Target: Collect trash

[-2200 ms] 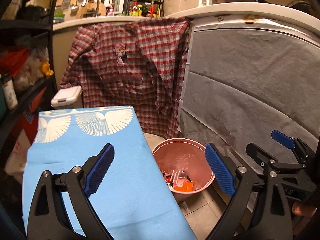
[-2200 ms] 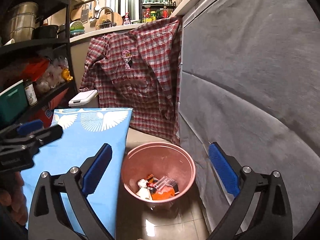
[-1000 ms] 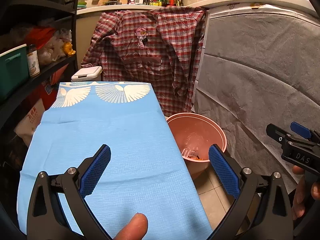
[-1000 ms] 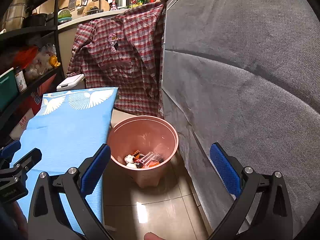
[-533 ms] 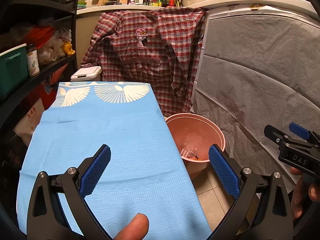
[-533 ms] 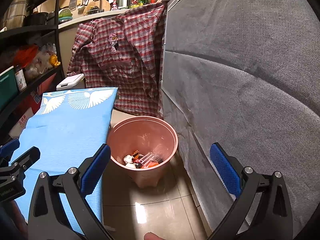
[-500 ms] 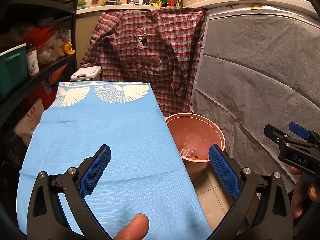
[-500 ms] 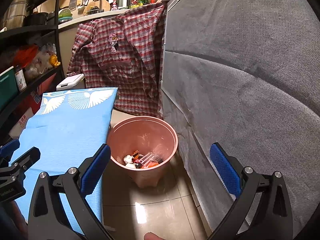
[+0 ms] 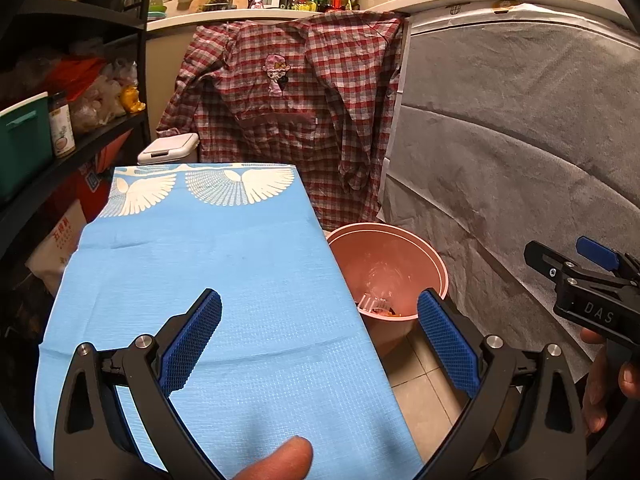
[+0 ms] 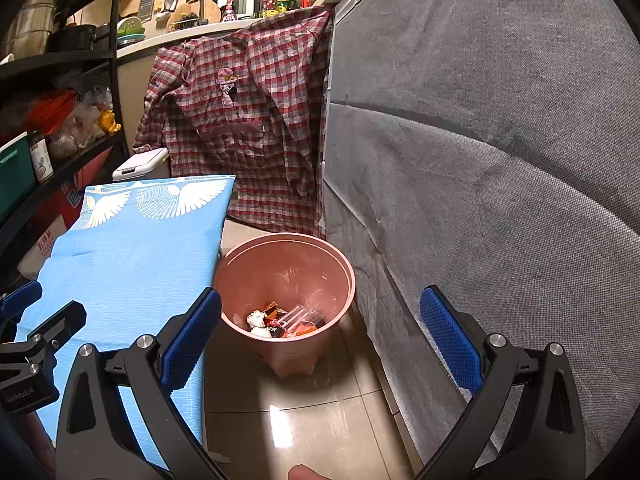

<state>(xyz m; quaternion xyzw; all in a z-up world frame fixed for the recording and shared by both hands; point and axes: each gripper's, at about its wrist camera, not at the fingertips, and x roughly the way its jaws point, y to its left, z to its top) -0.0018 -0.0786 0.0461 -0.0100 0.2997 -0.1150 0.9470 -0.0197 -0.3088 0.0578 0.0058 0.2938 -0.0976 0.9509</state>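
Observation:
A pink bin [image 10: 294, 276] stands on the tiled floor to the right of the table. Wrappers and clear plastic [image 10: 286, 320] lie at its bottom. In the left wrist view the same pink bin [image 9: 394, 256] shows past the table's right edge. My left gripper [image 9: 318, 340] hovers open over the blue tablecloth [image 9: 208, 280], holding nothing. My right gripper [image 10: 320, 336] hangs open above the floor in front of the bin, also holding nothing. No loose trash shows on the cloth.
A grey fabric cover [image 10: 500, 160] walls off the right side close to the bin. A red checked shirt [image 9: 296, 108] hangs behind. Black shelves [image 9: 60, 92] with jars and bags stand at the left. A white lidded box [image 9: 168, 148] sits behind the table.
Over the last second nothing has visibly moved. Since about two seconds ago both grippers have pulled back from the bin, the left one rising over the tablecloth.

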